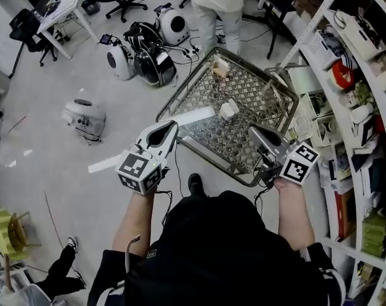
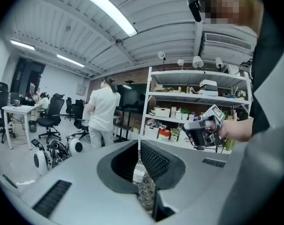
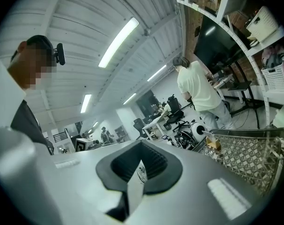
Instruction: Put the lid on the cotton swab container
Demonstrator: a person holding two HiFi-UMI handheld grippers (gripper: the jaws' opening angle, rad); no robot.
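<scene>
One wire-mesh bench (image 1: 244,85) fills the middle of the head view, and both grippers are held over its near edge, the left gripper (image 1: 170,128) at the near-left corner and the right gripper (image 1: 254,131) at the near-right side. Only the head view shows the whole layout. A long white strip (image 1: 194,115) lies on the mesh just ahead of the left gripper. The small white cotton swab container (image 1: 228,109) stands near the middle of the bench, between the lines of the two grippers and ahead of both, touching neither. A small tan and white object (image 1: 219,67) sits at the far corner. The left gripper (image 2: 138,147) in its own view has its jaws almost together, with only a thin slit between them and nothing gripped. Through that slit the white container (image 2: 138,175) shows low down on the mesh (image 2: 145,192), beyond the tips and not between them. The right gripper (image 3: 142,156) also has its jaws closed on nothing, and its view misses the container, showing only the bench (image 3: 247,161) to the side and the tan object (image 3: 215,144). The container is too small to tell its long axis or which way it points, and I cannot tell if its lid is on.
</scene>
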